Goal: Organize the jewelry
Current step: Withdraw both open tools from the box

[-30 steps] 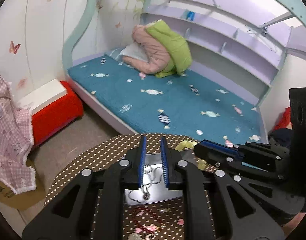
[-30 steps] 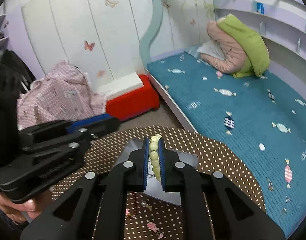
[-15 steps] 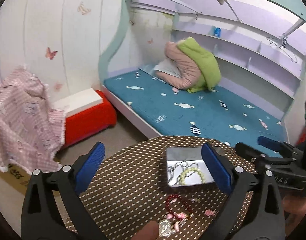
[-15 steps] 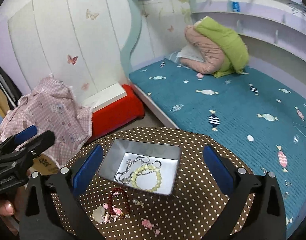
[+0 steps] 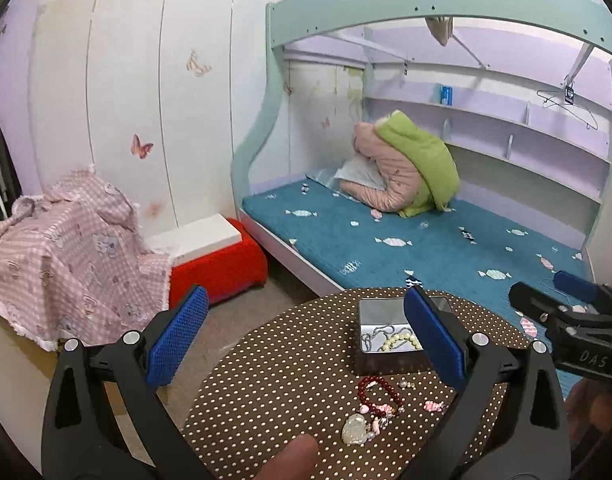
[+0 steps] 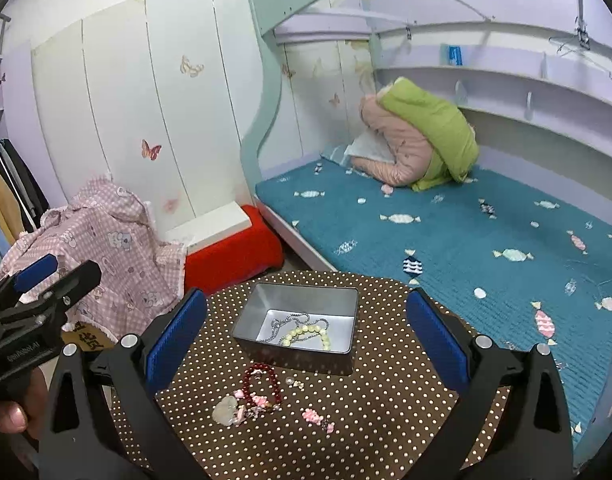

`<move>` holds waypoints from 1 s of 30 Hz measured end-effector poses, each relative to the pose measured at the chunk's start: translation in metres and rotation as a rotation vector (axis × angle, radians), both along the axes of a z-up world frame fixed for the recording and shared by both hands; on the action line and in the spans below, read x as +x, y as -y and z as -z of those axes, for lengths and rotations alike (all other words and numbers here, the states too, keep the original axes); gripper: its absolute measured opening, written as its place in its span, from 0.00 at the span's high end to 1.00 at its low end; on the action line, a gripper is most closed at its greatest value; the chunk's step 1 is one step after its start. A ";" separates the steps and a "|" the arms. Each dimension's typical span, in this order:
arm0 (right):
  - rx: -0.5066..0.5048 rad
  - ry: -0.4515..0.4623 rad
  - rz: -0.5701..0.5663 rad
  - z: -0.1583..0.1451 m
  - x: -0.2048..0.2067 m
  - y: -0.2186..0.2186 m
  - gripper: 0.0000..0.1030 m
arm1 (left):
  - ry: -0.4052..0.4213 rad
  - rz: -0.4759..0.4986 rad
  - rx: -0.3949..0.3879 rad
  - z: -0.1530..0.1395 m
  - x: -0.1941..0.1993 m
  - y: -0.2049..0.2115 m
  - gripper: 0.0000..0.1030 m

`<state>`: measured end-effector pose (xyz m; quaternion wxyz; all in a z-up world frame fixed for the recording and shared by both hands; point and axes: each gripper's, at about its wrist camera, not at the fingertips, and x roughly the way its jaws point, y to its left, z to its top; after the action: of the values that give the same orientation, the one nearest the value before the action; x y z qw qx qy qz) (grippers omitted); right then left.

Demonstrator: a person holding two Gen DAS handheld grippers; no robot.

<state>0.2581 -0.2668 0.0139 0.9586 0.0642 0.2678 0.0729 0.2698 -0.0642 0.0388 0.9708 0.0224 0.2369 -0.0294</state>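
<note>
Tongs, left [image 5: 306, 334]: jaws spread wide with nothing between them, having just been opening.
Tongs, right [image 6: 306, 328]: likewise wide apart and empty, just opened.
Tin [image 6: 265, 312]: on the dotted worktop [image 6: 386, 420], ahead of both tongs.
Inside tin: pale bead bracelet [image 6: 306, 334] over silver chain [image 6: 283, 326].
Before tin: red bead bracelet [image 6: 261, 384], pale pendant [image 6: 225, 410], pink charms [image 6: 316, 416] on worktop.
</note>
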 end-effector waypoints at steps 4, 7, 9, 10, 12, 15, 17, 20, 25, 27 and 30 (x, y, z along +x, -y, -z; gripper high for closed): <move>-0.010 0.029 0.018 -0.010 -0.019 -0.004 0.07 | 0.032 -0.018 0.000 -0.005 -0.022 -0.004 0.05; -0.023 0.054 0.025 -0.016 -0.031 -0.007 0.07 | 0.047 -0.027 -0.004 -0.007 -0.036 -0.007 0.05; -0.045 0.072 0.033 -0.020 -0.041 -0.009 0.07 | 0.054 -0.039 -0.001 -0.007 -0.044 -0.008 0.05; -0.053 0.079 0.039 -0.021 -0.044 -0.010 0.07 | 0.057 -0.042 -0.005 -0.007 -0.049 -0.009 0.05; -0.061 0.083 0.045 -0.022 -0.050 -0.010 0.07 | 0.061 -0.041 -0.017 -0.006 -0.057 -0.010 0.05; -0.071 0.098 0.055 -0.023 -0.061 -0.011 0.07 | 0.062 -0.043 -0.027 -0.004 -0.067 -0.013 0.05; -0.075 0.106 0.058 -0.024 -0.066 -0.010 0.07 | 0.064 -0.044 -0.025 -0.003 -0.073 -0.012 0.05; -0.076 0.113 0.061 -0.023 -0.072 -0.009 0.07 | 0.065 -0.045 -0.032 0.000 -0.079 -0.014 0.05; -0.078 0.115 0.074 -0.019 -0.084 -0.003 0.07 | 0.059 -0.047 -0.032 0.005 -0.086 -0.016 0.05; -0.071 0.106 0.081 -0.016 -0.087 0.000 0.07 | 0.051 -0.047 -0.023 0.011 -0.088 -0.018 0.05; -0.072 0.096 0.090 -0.011 -0.089 0.004 0.07 | 0.030 -0.037 -0.026 0.022 -0.090 -0.021 0.05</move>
<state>0.1694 -0.2711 0.0248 0.9742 0.0380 0.2210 0.0233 0.1799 -0.0436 0.0170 0.9749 0.0060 0.2223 -0.0143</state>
